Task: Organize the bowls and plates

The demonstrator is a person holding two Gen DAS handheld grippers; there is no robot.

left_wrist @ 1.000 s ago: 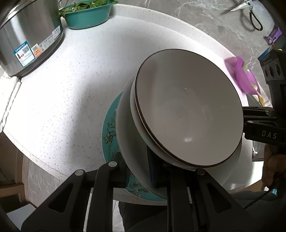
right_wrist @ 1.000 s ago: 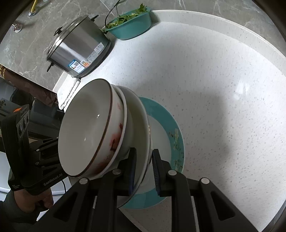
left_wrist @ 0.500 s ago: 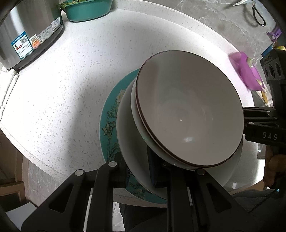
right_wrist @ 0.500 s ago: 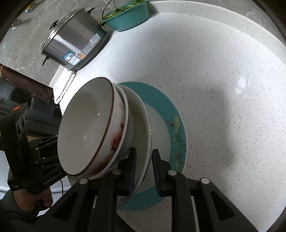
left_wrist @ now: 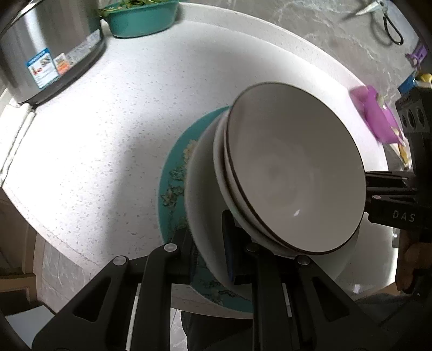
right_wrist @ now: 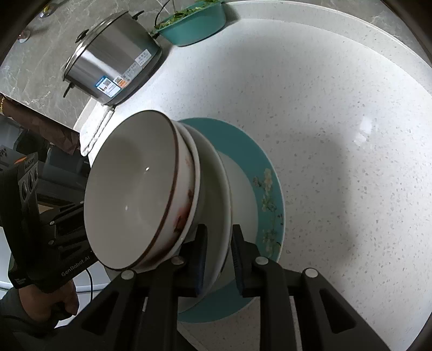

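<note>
A white plate (left_wrist: pixel 199 205) carries two nested white bowls with brown rims (left_wrist: pixel 294 167). My left gripper (left_wrist: pixel 209 243) is shut on the plate's near rim. My right gripper (right_wrist: pixel 218 248) is shut on the opposite rim of the same white plate (right_wrist: pixel 216 194), with the bowls (right_wrist: pixel 135 189) on its left. The stack is held above a teal floral plate (left_wrist: pixel 172 183) that lies on the white speckled counter (left_wrist: pixel 108 121); it also shows in the right wrist view (right_wrist: pixel 267 189). Whether the white plate touches the teal one cannot be told.
A steel pot (left_wrist: pixel 40 46) (right_wrist: pixel 113 70) and a teal basin of greens (left_wrist: pixel 140 16) (right_wrist: pixel 194 21) stand at the counter's far side. A purple object (left_wrist: pixel 378 121) lies at the right. Scissors (left_wrist: pixel 383 16) lie on the grey marble surface (left_wrist: pixel 310 21) beyond.
The held stack has moved further over the counter, so it now sits more centred above the teal plate. Both grippers stayed shut on the white plate.
</note>
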